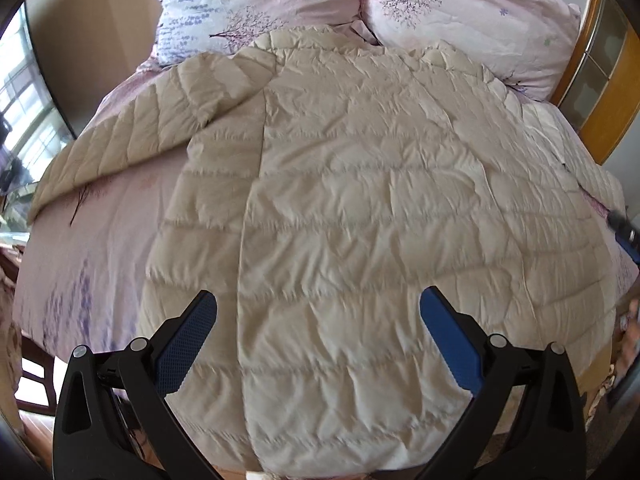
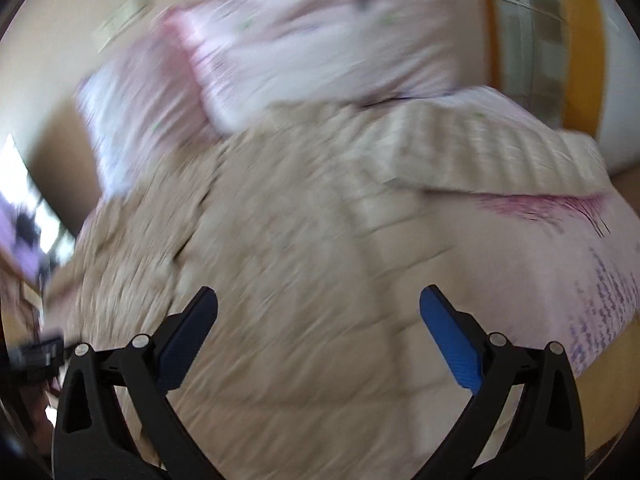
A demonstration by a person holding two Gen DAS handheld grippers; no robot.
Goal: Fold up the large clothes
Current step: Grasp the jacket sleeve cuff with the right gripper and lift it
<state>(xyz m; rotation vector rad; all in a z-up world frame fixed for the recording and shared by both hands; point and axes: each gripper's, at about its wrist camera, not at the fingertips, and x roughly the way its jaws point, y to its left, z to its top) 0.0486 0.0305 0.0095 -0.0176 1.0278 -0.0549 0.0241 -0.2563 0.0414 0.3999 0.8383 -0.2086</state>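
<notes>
While the jacket [image 1: 360, 208] lies spread flat on the bed [image 1: 100, 232], I've got both grippers hanging over its hem end, holding nothing. Going left to right on my left cam: one sleeve [image 1: 120, 140] angles out toward the bed's left edge, then the body runs lengthwise from me up to the collar at the pillows [image 1: 460, 12]. Left gripper [image 1: 318, 304] is spread wide. My right cam is pretty blurry, but the right gripper [image 2: 318, 304] is wide too, the other sleeve [image 2: 492, 152] stretching off right.
</notes>
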